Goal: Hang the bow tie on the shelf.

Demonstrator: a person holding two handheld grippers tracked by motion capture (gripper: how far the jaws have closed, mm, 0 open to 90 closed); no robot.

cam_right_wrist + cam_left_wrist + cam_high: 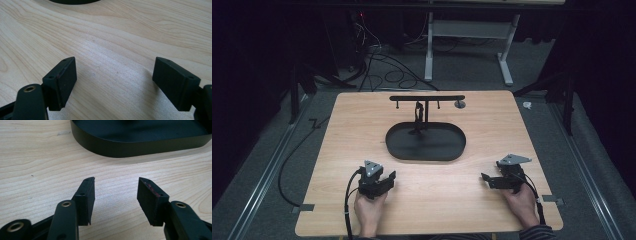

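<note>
High view
Landmark: black oval tray (398, 148), flat on the wooden table (342, 120), at the middle and slightly toward the far edge.
Stand: black T-shaped rack (427, 98) rises from the tray's far part; crossbar level, two short pegs hang under it, a small dark item hangs near the post, too small to identify.
Round piece: small grey disc (459, 104) at the right end of the crossbar; whether it touches the bar, cannot tell.
Left tongs (388, 176): on the near side of the tray, off its left end, close to the rim but apart from it; jaws point toward the tray. Held in a hand (369, 210) that rests low on the table; cable trails toward the near edge.
Right tongs (484, 178): near side of the tray, well off its right end; jaws point left across the table. Held in the other hand (522, 202), striped sleeve at the wrist.

Left gripper view
Tongs state: released, jaws spread, bare wood between them, nothing gripped. Reddish smear on the right pad.
Tray: its black side wall (120, 146) curves across the top, straight ahead of the jaws, near but not touching.

Right gripper view
Tongs state: released, jaws wide apart, bare wood grain between the pads.
Tray: a sliver of its dark edge (72, 1) at the top, left of centre, well apart from the jaws.
</note>
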